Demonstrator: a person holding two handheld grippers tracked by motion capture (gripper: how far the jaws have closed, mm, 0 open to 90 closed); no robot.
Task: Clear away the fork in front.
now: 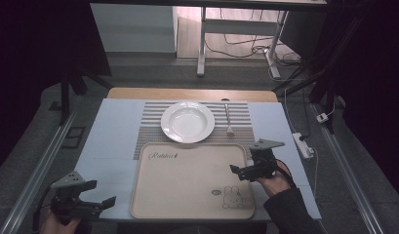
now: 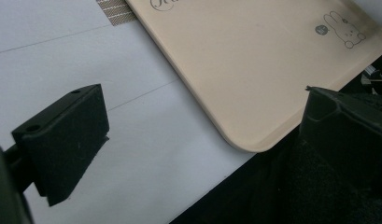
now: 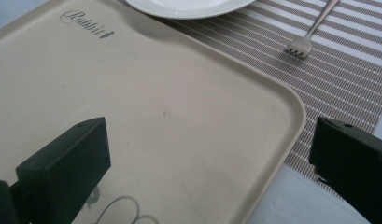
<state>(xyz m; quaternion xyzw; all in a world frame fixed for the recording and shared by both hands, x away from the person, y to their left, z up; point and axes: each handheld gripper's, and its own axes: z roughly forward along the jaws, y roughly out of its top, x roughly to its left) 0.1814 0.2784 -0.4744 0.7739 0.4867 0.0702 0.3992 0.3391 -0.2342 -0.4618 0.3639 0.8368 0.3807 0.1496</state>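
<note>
A beige tray (image 1: 187, 187) with a rabbit drawing lies at the near middle of the table. Behind it, a white plate (image 1: 188, 122) sits on a striped placemat (image 1: 150, 124), and a metal fork (image 1: 228, 119) lies to the plate's right. My left gripper (image 1: 97, 194) hovers open and empty at the table's near left corner, beside the tray (image 2: 254, 56). My right gripper (image 1: 246, 163) stands open and empty over the tray's far right corner (image 3: 156, 93). The right gripper view also shows the plate rim (image 3: 188, 5), the fork (image 3: 300, 46) and the placemat (image 3: 347, 79).
A pale blue cover (image 1: 111, 141) spreads over the table. The table's near edge (image 2: 212, 186) runs just below my left gripper. A power strip (image 1: 303, 145) and cables lie on the floor to the right. Desk legs (image 1: 202, 44) stand beyond the table.
</note>
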